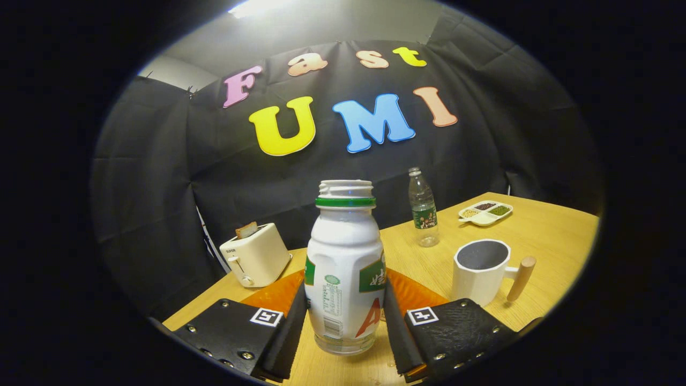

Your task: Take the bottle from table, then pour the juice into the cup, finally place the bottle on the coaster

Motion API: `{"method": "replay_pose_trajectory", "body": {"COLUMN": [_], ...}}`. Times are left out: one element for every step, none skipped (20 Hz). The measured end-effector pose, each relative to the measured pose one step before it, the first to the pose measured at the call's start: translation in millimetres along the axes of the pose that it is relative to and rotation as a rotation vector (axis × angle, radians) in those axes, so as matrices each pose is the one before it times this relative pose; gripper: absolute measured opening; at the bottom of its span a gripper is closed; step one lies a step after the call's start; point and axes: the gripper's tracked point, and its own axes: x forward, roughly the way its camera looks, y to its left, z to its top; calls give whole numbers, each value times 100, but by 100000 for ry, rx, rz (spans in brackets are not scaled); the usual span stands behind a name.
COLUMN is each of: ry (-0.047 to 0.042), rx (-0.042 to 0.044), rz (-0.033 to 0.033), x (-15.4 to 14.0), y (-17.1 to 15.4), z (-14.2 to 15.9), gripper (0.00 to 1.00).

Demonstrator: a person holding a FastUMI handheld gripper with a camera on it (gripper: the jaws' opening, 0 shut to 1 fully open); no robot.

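Bracketing the white plastic juice bottle (345,268), the gripper (345,316) is sitting with both fingers apparently pressing its sides; contact is hard to confirm. Bottle is standing upright, uncapped, on the wooden table (541,236). White faceted cup with wooden handle (481,271) is waiting beyond the right finger.

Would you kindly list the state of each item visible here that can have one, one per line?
Juice bottle: upright, uncapped, between the fingers, which press its sides.
Tool: shut on the juice bottle.
Cup: upright on the table, looks empty.
Water bottle: upright, beyond the juice bottle; cap hard to tell.
Toaster: a slice sticking up from its slot.
Divided dish: compartments filled.
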Motion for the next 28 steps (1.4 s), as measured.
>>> {"method": "replay_pose_trajectory", "body": {"ry": [653, 680, 669, 496, 291, 48, 230, 371, 459, 460, 292, 133, 38, -22, -25, 71, 188, -84, -273, -403, -375, -174, 11, -79, -22, 212, 92, 38], "rx": [2166, 2238, 2046, 2173, 2689, 3217, 3268, 2729, 2307, 1985, 1467, 1189, 1286, 1602, 1917, 2017, 2200, 2422, 3054, 3596, 4038, 4172, 3569, 2684, 2031, 1739, 1839, 1922], "rz": [429, 177, -505, -1049, -872, -611, -947, -1385, -1046, -448, -40, 50, 307, 663, 771, 865, 956, 1024, 1332, 1698, 1417, 1235, 869, -27, -386, 103, 508, 618], "x": [164, 103, 118, 55, 60, 37, 132, 38, 97, 44, 107, 36, 76, -38, 62, 108, 107, 14, 34, 36, 28, 67, 89, 17, 61, 97, 175, -4], "y": [-157, -303, -434, -638, -575, -539, -533, -682, -503, -261, -169, -74, -21, 30, 64, 89, 182, 150, 187, 217, 62, -49, -73, -258, -246, -104, 61, 62], "z": [-129, -288, -165, -120, -17, -69, -29, -137, -71, -87, 31, 79, 153, 37, 112, -53, 58, 5, 138, 131, 63, -35, -35, 100, 25, -25, -126, -143], "gripper": [70, 69, 69, 69, 70, 69, 69, 69, 69, 69, 69, 69, 69, 69, 69, 69, 69, 69, 69, 69, 69, 69, 69, 69, 69, 69, 69, 69]}}
